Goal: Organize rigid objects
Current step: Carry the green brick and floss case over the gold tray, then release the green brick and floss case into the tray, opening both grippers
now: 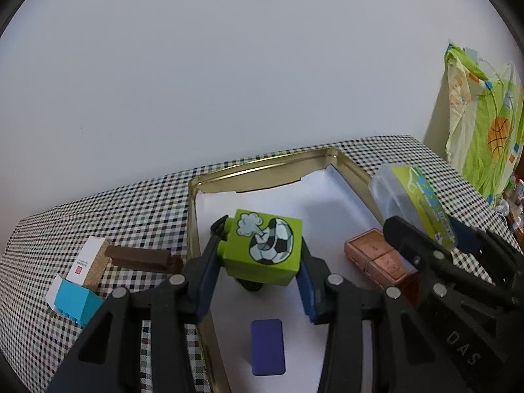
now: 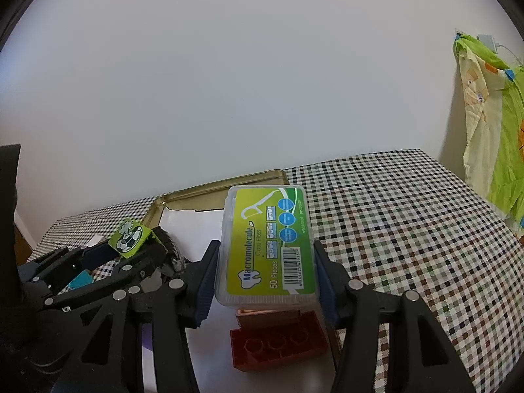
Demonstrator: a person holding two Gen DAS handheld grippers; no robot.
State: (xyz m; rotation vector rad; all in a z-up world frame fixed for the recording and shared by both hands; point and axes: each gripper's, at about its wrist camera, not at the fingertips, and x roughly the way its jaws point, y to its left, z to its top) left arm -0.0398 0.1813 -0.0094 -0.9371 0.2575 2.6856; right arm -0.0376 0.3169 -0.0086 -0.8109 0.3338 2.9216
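Observation:
My left gripper [image 1: 258, 262] is shut on a green toy block [image 1: 265, 249] with a football picture, held above the gold tin tray [image 1: 193, 216] lined with white paper. My right gripper [image 2: 265, 281] is shut on a clear dental floss box [image 2: 267, 245] with a green label, held over the tray's right side. That box also shows in the left wrist view [image 1: 412, 203]. In the tray lie a copper-coloured box [image 1: 376, 255], a red brick [image 2: 278, 344] and a dark blue flat piece [image 1: 267, 347].
On the checkered tablecloth [image 2: 409, 229] left of the tray lie a brown bar [image 1: 144, 258], a white box with a cork side [image 1: 88, 262] and a blue brick [image 1: 77, 301]. A green and yellow cloth [image 1: 484, 131] hangs at the right by the wall.

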